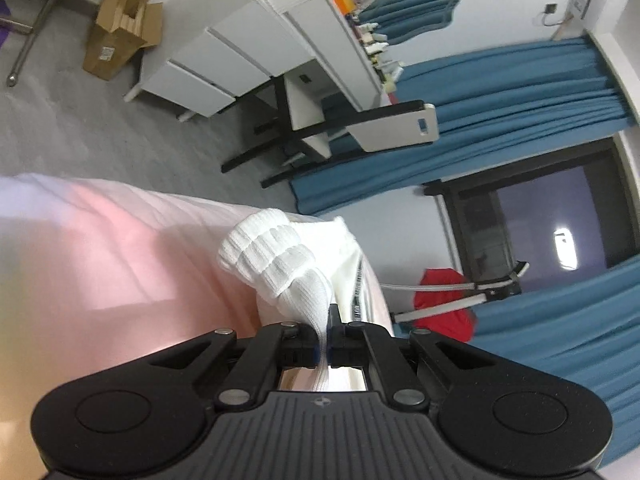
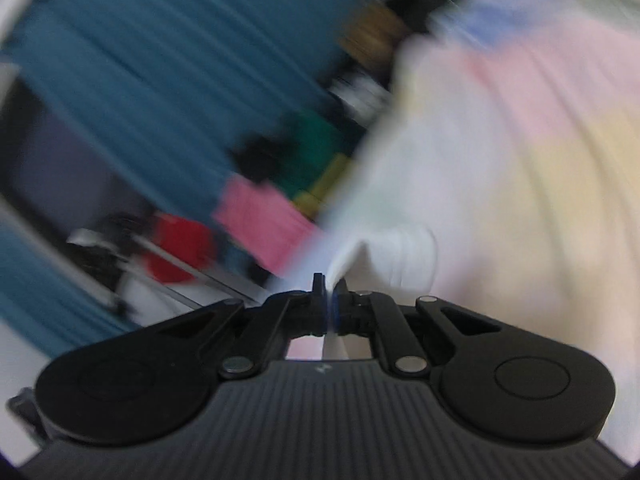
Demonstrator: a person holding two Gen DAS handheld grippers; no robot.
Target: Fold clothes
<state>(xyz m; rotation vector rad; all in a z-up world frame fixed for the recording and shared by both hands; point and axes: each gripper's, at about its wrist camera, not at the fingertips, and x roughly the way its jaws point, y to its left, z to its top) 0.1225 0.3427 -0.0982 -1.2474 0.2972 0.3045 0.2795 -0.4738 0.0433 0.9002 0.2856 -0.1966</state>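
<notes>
We pinch the garment's [image 1: 280,256] ribbed hem in our left gripper [image 1: 329,320] | our right gripper [image 2: 329,286] pinches white cloth [image 2: 400,248], view blurred

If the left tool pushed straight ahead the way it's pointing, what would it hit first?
The left tool is shut on the white garment, so its bunched ribbed cuff comes first. Beyond that, probably the pink bedding, then open floor; depth is unclear.
</notes>
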